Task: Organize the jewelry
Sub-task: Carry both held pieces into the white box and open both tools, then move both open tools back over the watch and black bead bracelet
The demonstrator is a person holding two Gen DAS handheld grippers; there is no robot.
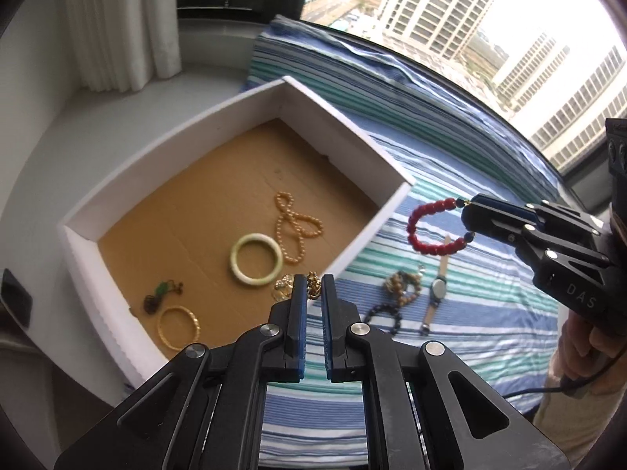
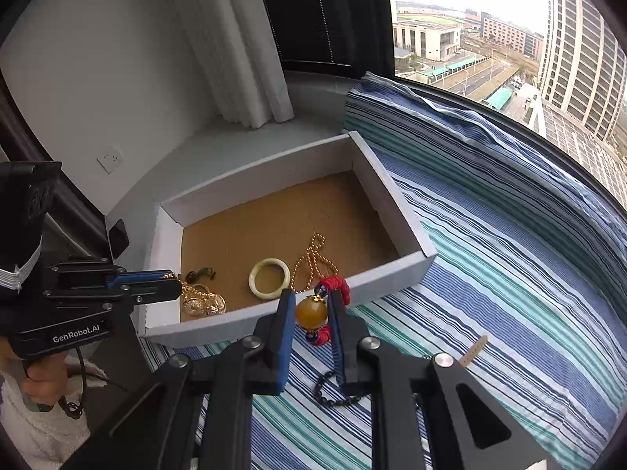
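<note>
A white box with a brown floor holds a pale jade bangle, a gold bead necklace, a gold bangle and a green pendant. My left gripper is shut on a gold chain ornament over the box's near edge. My right gripper is shut on a red bead bracelet with an amber bead, held above the cloth beside the box.
On the striped blue-green cloth lie a wristwatch, a brown bead bracelet and a dark bead bracelet. White curtains and a window stand behind.
</note>
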